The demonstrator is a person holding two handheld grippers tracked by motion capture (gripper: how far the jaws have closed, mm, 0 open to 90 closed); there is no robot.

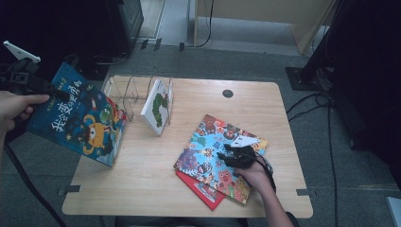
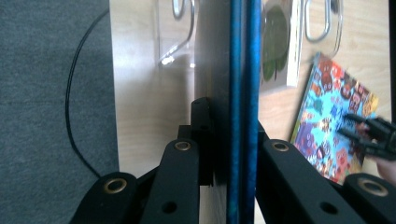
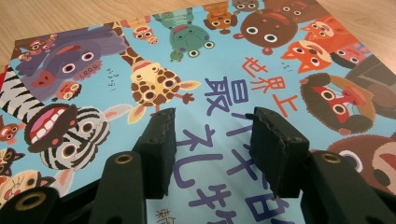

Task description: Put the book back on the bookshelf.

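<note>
Item 1. Blue book [image 1: 78,116]: held off the desk's [image 1: 156,189] left edge, near the far-left corner, by the left gripper [image 1: 59,93]. Jaws clamped on its top edge; in the left gripper view the book [image 2: 242,93] runs edge-on between the pads, pinched tight. Cover faces the person, tilted; long axis slopes from upper left down to lower right, lower corner just over the desk edge.

Item 2. Wire rack [image 1: 135,97]: far-left part of the desk, empty slots toward the left edge.

Item 3. White book [image 1: 157,112]: upright in the rack, leaning on a right-hand divider.

Item 4. Animal book [image 1: 215,156]: flat, right half of the desk, over a red book [image 1: 203,191] toward the near edge. Right gripper [image 1: 226,153] rests above it, jaws well apart, holding nothing; pads [image 3: 161,140] hover over the cover [image 3: 224,70].

Handling note (judgement): the step looks like shelving the blue book. Turn it until the long axis stands vertical, line the spine up with an empty slot beside the white book, lower it straight, and release only once the bottom edge sits on the rack base.
</note>
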